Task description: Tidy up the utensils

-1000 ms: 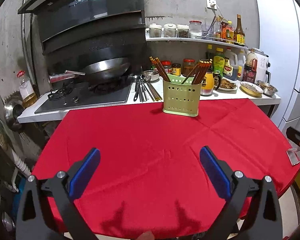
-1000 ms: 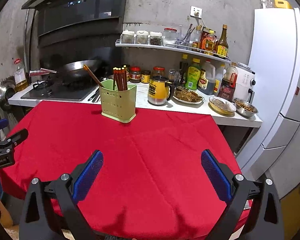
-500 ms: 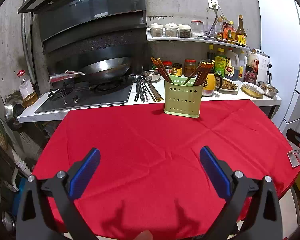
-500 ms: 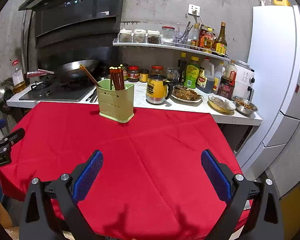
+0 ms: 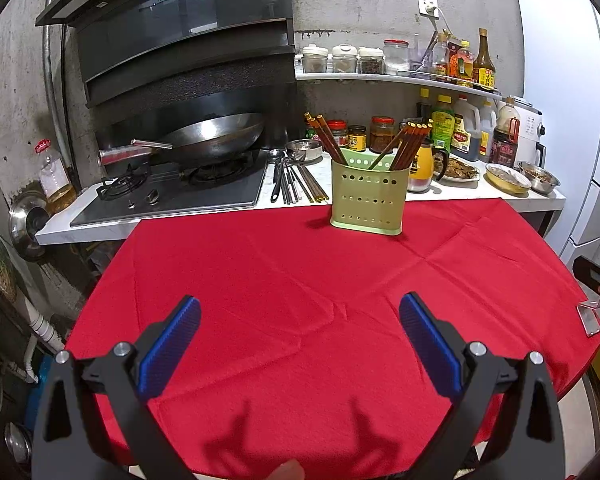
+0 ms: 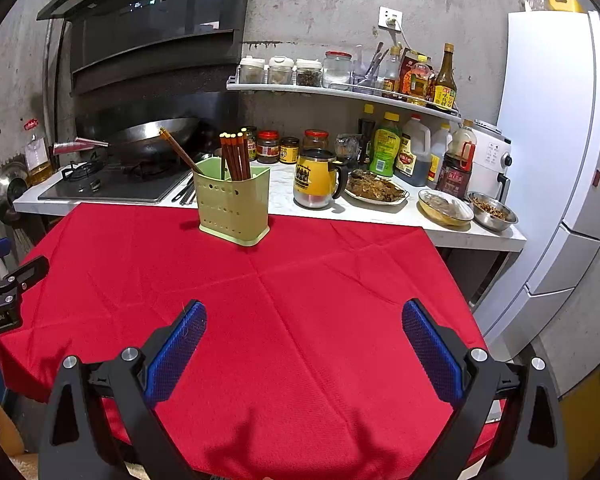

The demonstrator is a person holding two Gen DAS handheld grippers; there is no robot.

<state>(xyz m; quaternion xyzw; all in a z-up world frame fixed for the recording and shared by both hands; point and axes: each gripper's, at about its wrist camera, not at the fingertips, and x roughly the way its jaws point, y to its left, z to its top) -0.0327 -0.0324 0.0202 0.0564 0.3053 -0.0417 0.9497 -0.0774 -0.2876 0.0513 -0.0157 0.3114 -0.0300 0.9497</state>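
Note:
A green perforated utensil holder (image 5: 366,199) stands at the far edge of the red tablecloth (image 5: 284,304), with brown chopsticks (image 5: 410,145) leaning in it. It also shows in the right wrist view (image 6: 233,205). Loose spoons and chopsticks (image 5: 292,180) lie on the white counter beside the stove. My left gripper (image 5: 299,320) is open and empty, low over the near part of the cloth. My right gripper (image 6: 304,326) is open and empty over the near right part of the cloth. The left gripper's edge shows at the left of the right wrist view (image 6: 4,292).
A wok (image 5: 208,136) sits on the gas stove (image 5: 168,196). A yellow mug (image 6: 318,179), plates of food (image 6: 376,190), bowls (image 6: 494,211), jars and sauce bottles (image 6: 416,156) crowd the counter. A white fridge (image 6: 556,152) stands at right.
Both grippers have drifted slightly, so the holder sits a little lower and nearer in view. Both stay open and empty.

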